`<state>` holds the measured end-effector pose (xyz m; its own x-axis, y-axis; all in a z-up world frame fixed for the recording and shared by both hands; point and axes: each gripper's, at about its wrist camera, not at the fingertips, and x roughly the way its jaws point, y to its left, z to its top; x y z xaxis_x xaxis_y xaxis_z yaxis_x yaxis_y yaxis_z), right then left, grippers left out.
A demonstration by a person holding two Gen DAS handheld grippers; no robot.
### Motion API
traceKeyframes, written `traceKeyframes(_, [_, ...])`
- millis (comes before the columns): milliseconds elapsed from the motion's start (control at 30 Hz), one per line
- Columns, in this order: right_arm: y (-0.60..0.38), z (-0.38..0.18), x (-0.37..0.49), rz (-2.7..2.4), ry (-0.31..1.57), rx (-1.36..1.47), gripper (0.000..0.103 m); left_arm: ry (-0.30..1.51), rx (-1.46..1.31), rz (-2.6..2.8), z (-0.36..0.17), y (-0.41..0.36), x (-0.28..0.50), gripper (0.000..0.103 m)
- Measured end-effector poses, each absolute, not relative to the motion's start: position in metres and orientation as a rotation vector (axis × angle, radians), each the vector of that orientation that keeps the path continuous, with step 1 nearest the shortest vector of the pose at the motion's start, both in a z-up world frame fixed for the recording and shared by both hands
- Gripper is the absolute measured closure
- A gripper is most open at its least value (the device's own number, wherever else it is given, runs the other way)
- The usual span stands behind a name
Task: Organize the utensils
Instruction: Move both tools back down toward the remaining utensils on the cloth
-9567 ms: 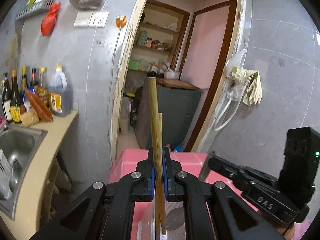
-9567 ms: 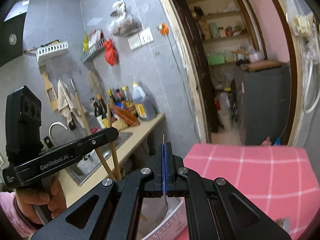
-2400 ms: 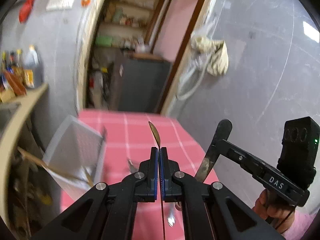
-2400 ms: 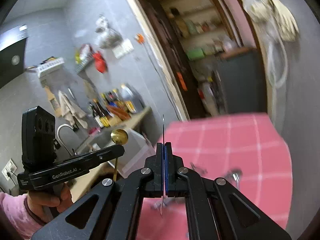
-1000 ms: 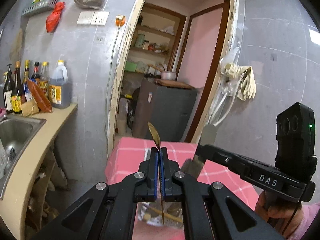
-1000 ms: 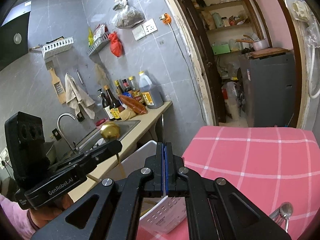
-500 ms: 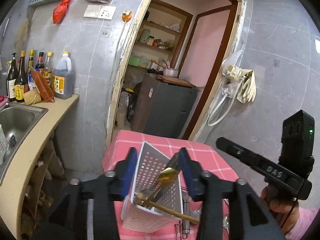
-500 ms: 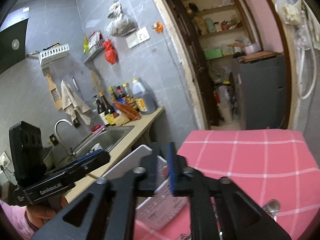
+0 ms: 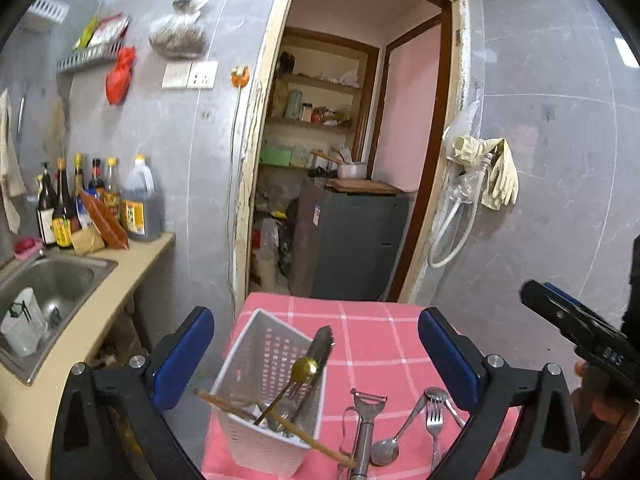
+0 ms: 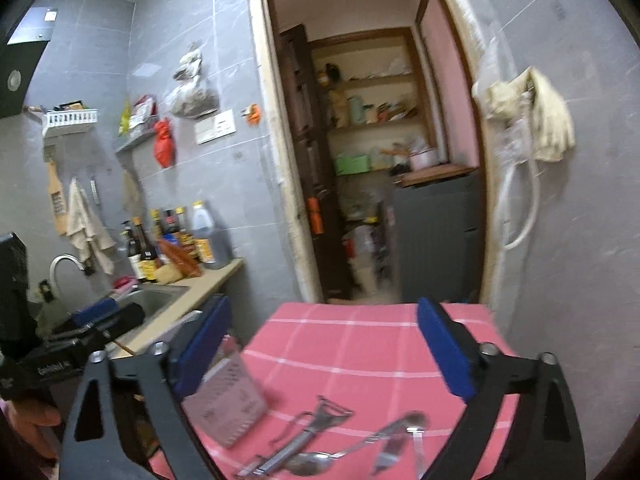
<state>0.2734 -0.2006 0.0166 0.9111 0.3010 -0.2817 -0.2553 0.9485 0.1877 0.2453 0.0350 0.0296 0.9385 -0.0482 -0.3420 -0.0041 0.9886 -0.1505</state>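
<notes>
Gold spoon [image 9: 304, 368] released into basket [image 9: 256, 360], hand-held grippers opening, empty

Above the basket [image 9: 256, 364], the left gripper [image 9: 316, 356] and the right gripper [image 10: 324, 348] are both opening their jaws wide, nothing between them.

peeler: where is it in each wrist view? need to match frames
Left wrist: the peeler lies on the pink tablecloth at bottom centre, just right of the white basket, left of the spoon.
Right wrist: the peeler lies bottom centre, blurred, right of the basket.
Shared landmark: the doorway with the grey cabinet behind the table.
</notes>
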Motion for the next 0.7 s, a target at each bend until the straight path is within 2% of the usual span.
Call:
traceKeyframes(33, [-0.208,0.017,0.269,0.263,0.308,0.135,0.001,0.345,-0.137,-0.024,0.03,0.028,0.244,0.0])
traceKeyframes(367, [-0.262,0.005,0.248,0.154,0.367,0.071,0.001,0.336,-0.019,-0.073,0.02,-0.034,0.233,0.0])
traceKeyframes(700, [-0.308,-0.04,0.26,0.172,0.509,0.098,0.001,0.432,0.059,-0.124,-0.009,-0.08,0.242,0.0])
